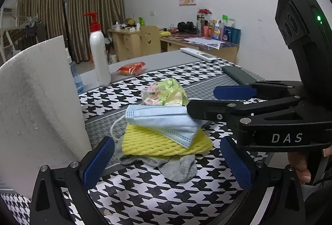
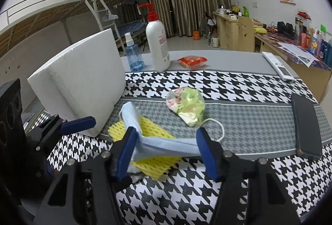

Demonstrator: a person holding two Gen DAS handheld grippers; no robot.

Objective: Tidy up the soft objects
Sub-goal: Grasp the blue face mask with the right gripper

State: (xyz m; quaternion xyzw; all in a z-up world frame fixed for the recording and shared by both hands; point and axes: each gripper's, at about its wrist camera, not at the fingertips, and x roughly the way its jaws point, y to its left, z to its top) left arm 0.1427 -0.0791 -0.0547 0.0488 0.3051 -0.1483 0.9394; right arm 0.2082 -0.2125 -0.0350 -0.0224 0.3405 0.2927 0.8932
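On the houndstooth table point(image 2: 238, 88), the blue mask point(image 2: 166, 145) lies crosswise between our right gripper point(image 2: 166, 152) pads, seemingly not yet pressed; our left gripper point(image 1: 166, 162) waits wide.

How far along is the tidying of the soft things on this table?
Already stacked: a grey sock at the bottom, the yellow foam net on it, the blue face mask on top. In hand: the right gripper straddles the mask, jaws not visibly pressing it; the left gripper is open in front of the pile. Left: the crumpled green wrapper lies apart from the stack.
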